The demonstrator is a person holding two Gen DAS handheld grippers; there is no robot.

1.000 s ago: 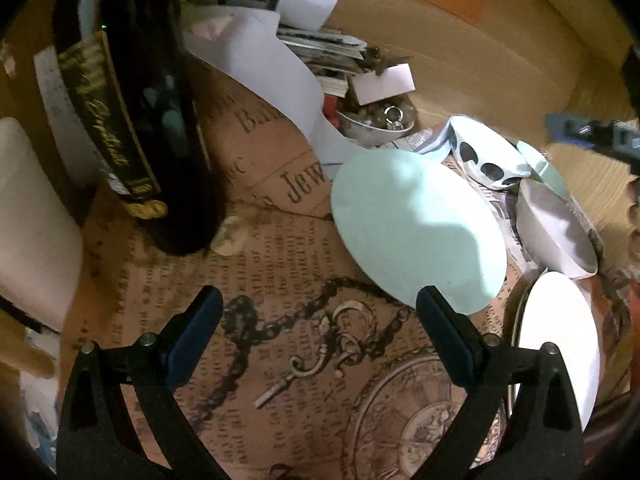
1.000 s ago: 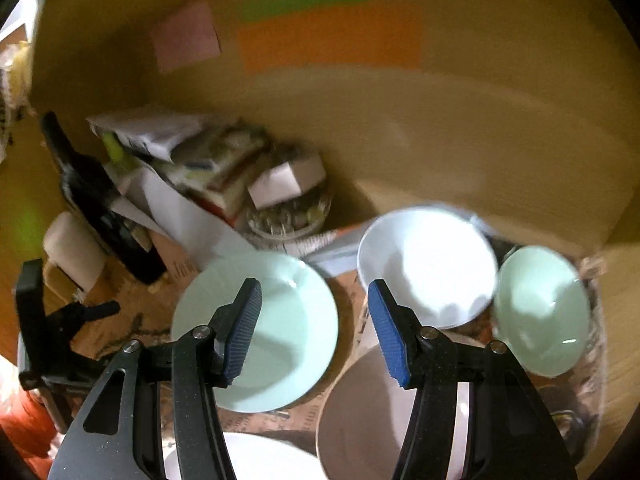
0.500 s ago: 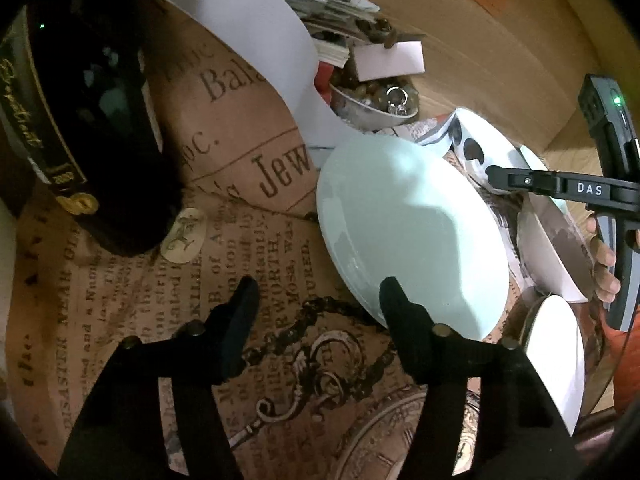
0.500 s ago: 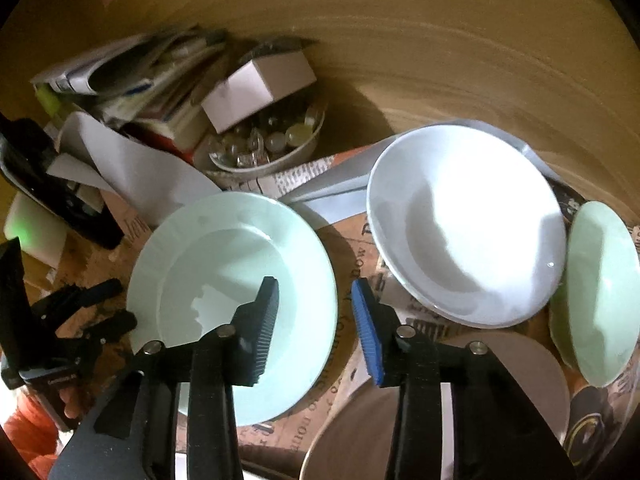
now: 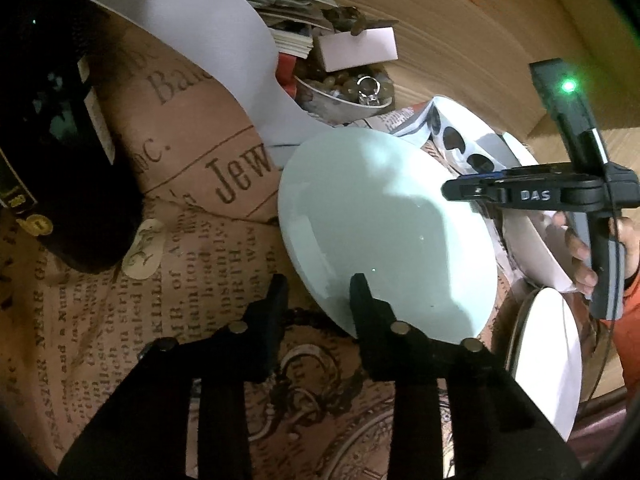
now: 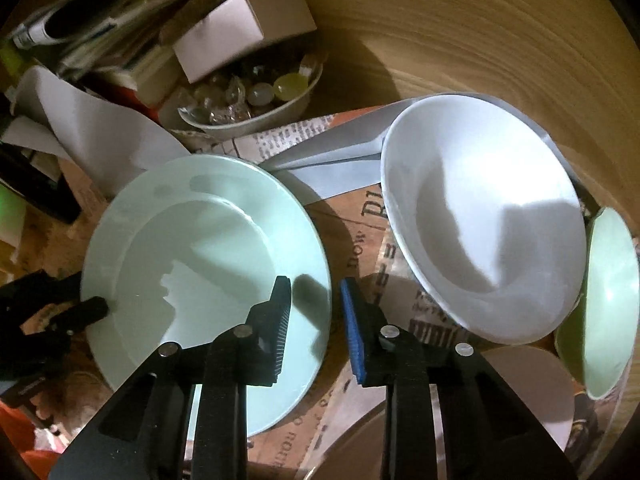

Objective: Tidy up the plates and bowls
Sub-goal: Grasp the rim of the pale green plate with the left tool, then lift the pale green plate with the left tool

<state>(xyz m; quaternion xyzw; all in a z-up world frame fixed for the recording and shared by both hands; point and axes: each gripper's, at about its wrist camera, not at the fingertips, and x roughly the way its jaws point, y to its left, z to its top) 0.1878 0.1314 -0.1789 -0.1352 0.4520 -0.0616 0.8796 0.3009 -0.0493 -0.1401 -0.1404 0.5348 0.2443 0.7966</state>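
Observation:
A pale green plate [image 5: 384, 232] [image 6: 200, 260] lies on the printed paper cover. My left gripper [image 5: 319, 296] straddles its near-left rim, one finger over the plate and one outside it; its jaws are closing and a gap still shows. In the right wrist view the left gripper [image 6: 80, 312] sits at the plate's left edge. My right gripper [image 6: 315, 304] straddles the plate's right rim, jaws closing, a sliver of gap beside the blue pad. From the left wrist view the right gripper [image 5: 456, 192] hangs over the plate's far side.
A white bowl [image 6: 480, 240] leans right of the plate, with a green bowl [image 6: 608, 312] beyond it and a white plate [image 5: 548, 360] nearer. A dark bottle [image 5: 60, 160] stands at the left. A dish of marbles [image 6: 248, 100], a white box and stacked papers crowd the back by the wooden wall.
Both grippers have come down onto the green plate. Their jaws have narrowed from wide apart to straddling opposite rims. The plate itself lies where it did.

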